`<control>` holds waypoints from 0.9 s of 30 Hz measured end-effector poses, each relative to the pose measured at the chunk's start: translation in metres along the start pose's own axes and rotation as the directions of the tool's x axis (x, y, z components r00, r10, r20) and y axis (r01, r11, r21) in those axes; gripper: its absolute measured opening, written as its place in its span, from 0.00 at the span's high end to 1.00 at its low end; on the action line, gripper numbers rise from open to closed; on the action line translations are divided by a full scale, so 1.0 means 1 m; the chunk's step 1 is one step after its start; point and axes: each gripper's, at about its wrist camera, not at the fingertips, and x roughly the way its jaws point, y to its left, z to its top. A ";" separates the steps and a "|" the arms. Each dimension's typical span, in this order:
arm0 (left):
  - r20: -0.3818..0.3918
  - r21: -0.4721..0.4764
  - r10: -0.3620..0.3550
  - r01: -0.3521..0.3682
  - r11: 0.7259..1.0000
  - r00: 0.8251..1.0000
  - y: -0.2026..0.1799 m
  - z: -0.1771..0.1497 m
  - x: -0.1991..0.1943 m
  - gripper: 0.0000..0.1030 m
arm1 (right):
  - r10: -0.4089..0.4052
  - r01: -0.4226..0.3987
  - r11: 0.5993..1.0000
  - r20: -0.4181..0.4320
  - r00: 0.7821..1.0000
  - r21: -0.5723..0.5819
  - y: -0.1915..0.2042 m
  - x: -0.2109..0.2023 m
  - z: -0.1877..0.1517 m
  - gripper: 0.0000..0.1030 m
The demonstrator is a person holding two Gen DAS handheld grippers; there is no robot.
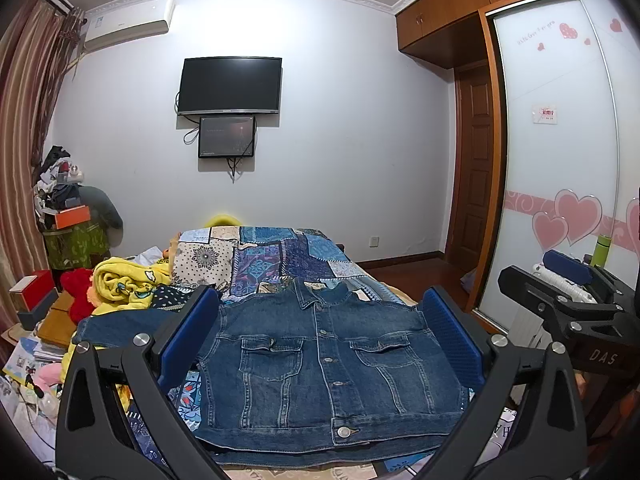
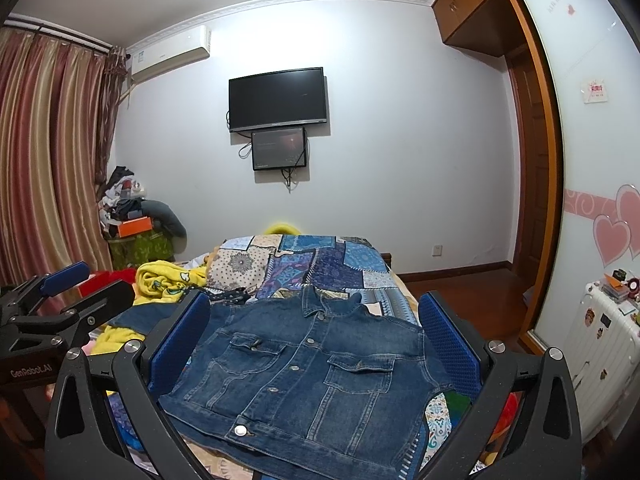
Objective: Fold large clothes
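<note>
A dark blue denim jacket [image 1: 320,368] [image 2: 308,372] lies flat on the bed, front up and buttoned, with its collar toward the far wall. One sleeve [image 1: 120,326] stretches out to the left; no sleeve shows on the right side. My left gripper [image 1: 319,296] hovers open over the jacket's near half, its blue pads [image 1: 188,336] wide apart with nothing between them. My right gripper [image 2: 314,299] is also open and empty above the jacket. Each gripper appears at the edge of the other's view, the right gripper [image 1: 526,268] and the left gripper [image 2: 107,278], both held off the cloth.
A patchwork quilt [image 1: 280,256] covers the bed beyond the jacket. A yellow blanket [image 1: 128,284] and a red plush toy [image 1: 78,292] lie to the left, with boxes and clutter beyond. A white suitcase [image 2: 600,352] and a sliding wardrobe door [image 1: 560,140] stand to the right.
</note>
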 end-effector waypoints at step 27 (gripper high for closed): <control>-0.009 -0.015 0.002 -0.002 1.000 1.000 0.005 -0.002 0.006 0.00 | -0.004 0.004 1.000 -0.019 1.000 0.008 -0.002 0.003 0.000 0.00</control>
